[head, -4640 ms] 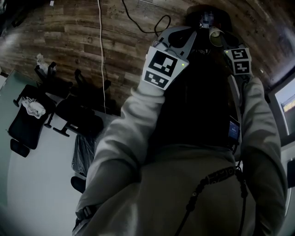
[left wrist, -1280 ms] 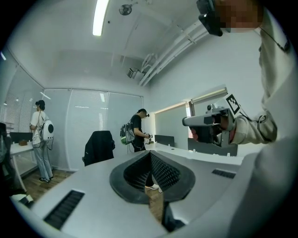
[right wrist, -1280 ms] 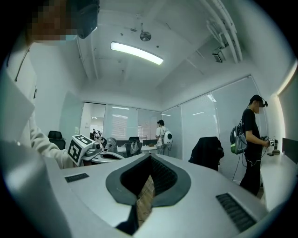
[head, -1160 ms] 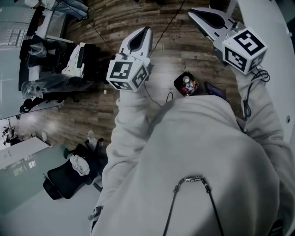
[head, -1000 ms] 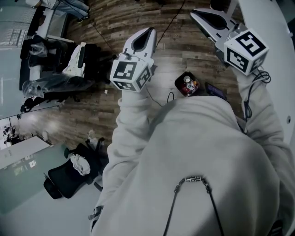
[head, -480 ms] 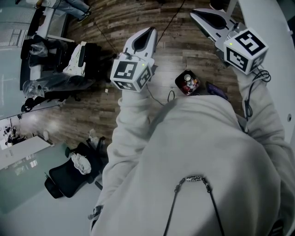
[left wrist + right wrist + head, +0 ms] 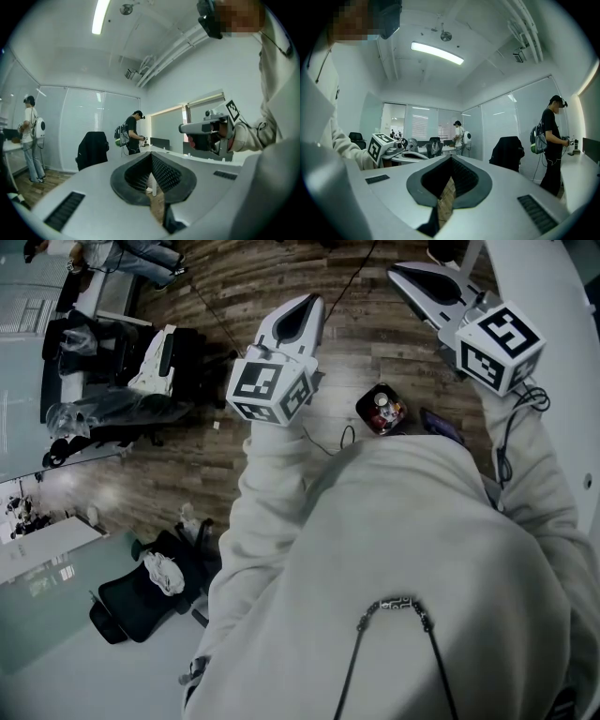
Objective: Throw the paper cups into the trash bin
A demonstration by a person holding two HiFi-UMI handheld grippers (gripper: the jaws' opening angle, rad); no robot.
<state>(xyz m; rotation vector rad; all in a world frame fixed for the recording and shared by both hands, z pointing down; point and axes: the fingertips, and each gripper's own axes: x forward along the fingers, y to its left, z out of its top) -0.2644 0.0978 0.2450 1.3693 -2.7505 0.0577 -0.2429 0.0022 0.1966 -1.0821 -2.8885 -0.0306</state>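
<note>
Since a few seconds back I have straightened up. Then both grippers were down at the mouth of the trash bin, with a paper cup at the right one. Over the last second nothing has shifted.

The trash bin [image 7: 380, 412] is a small, dark, round thing on the wood floor [image 7: 234, 456]. It sits at 3 o'clock from my left marker cube [image 7: 270, 390] and at 8 o'clock from the right marker cube [image 7: 497, 345]. Inside it I see red with a pale round patch, but it is too small to tell whether that is a cup or to read any print.

My left gripper [image 7: 151, 158] has its jaws clenched on nothing. My right gripper [image 7: 450, 160] is clenched and empty too. Both cubes carry black-and-white square patterns.

A white table [image 7: 562, 296] curves along the 2 o'clock edge. A black chair [image 7: 131, 601] with a white cloth on it stands at 8 o'clock.
</note>
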